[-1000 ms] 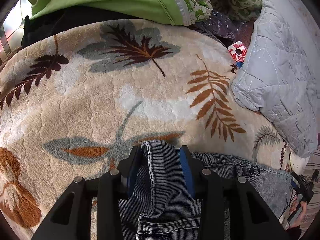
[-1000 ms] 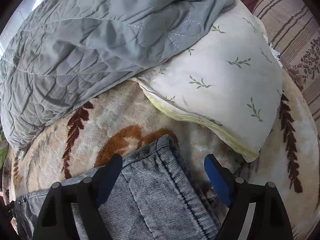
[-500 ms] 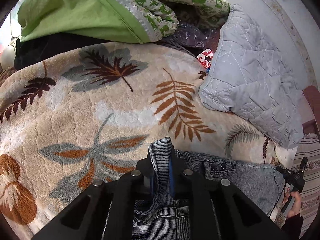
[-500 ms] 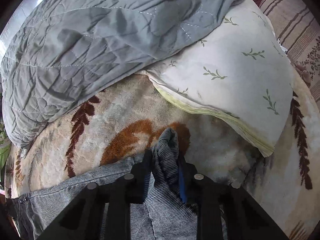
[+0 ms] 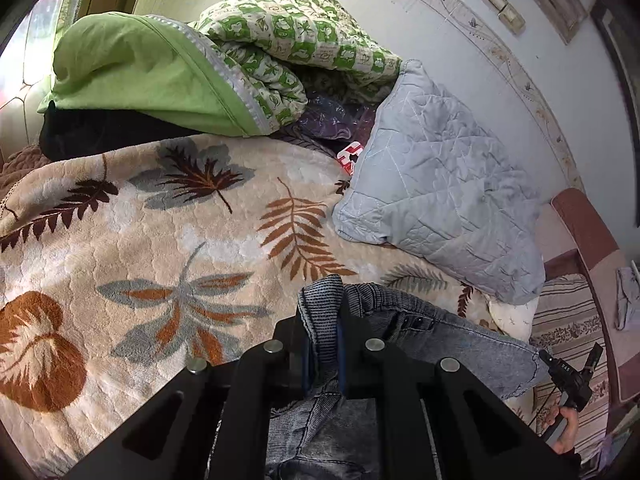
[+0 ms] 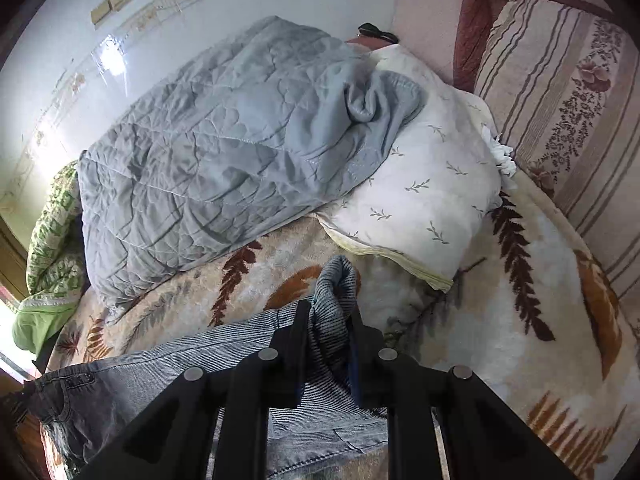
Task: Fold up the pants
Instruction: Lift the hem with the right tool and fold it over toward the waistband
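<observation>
Grey-blue denim pants (image 5: 440,336) lie across a beige leaf-print blanket (image 5: 160,248) on a bed. My left gripper (image 5: 323,320) is shut on one bunched corner of the waistband and holds it raised above the blanket. My right gripper (image 6: 329,312) is shut on the other bunched corner of the pants (image 6: 200,364), also lifted. The waistband stretches between the two grippers. The right gripper's handle and the hand on it show at the left wrist view's right edge (image 5: 568,384).
A grey quilted cover (image 5: 440,200) and a white leaf-print pillow (image 6: 420,200) lie just beyond the pants. A green quilt pile (image 5: 180,72) sits at the far left. A striped floral cushion (image 6: 560,92) and the wall (image 6: 200,12) border the bed.
Both grippers closed from open onto the waistband corners, then lifted them. The cameras tilted up, so the wall and more of the bedding now show.
</observation>
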`<state>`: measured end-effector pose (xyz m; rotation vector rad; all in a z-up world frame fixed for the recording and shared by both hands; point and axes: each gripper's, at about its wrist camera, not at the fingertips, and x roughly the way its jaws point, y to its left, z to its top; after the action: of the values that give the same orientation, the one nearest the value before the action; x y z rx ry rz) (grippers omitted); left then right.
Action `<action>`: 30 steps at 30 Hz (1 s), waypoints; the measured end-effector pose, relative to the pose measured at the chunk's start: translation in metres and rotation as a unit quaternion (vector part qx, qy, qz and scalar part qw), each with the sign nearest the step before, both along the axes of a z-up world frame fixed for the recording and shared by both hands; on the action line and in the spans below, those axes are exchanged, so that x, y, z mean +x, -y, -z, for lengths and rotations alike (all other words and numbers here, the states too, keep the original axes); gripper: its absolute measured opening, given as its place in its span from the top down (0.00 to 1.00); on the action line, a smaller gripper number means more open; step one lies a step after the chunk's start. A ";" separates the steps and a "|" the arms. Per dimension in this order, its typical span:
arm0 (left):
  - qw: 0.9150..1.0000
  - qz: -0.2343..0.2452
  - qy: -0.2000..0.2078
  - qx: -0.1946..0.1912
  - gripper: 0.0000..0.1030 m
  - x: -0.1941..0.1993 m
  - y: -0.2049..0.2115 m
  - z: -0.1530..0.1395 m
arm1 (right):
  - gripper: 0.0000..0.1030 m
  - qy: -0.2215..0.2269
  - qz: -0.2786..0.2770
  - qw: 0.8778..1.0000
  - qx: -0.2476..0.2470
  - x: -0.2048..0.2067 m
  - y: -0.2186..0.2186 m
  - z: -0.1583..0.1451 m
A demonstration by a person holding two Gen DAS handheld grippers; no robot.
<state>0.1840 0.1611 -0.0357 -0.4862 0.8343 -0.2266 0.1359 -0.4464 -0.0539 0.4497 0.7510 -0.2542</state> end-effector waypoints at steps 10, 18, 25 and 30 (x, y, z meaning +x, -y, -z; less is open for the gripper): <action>0.999 0.022 0.027 -0.011 0.90 -0.109 -0.018 -0.017 | 0.83 0.031 0.004 0.998 0.049 -0.132 0.012 0.000; 0.998 0.043 -0.030 0.038 0.90 -0.205 -0.029 0.031 | 0.83 0.027 -0.016 0.997 0.071 -0.241 0.013 0.022; 0.993 0.047 -0.077 0.073 0.90 -0.239 -0.038 0.060 | 0.72 -0.050 -0.080 0.989 0.117 -0.305 0.013 0.079; 0.990 0.050 -0.080 0.104 0.90 -0.247 -0.035 0.058 | 0.31 -0.047 -0.040 0.990 0.128 -0.341 0.037 0.086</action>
<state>-0.0627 0.1960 -0.0939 -0.2700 1.0291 -0.1926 -0.2051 -0.4838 -0.1404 0.6535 0.8970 -0.1038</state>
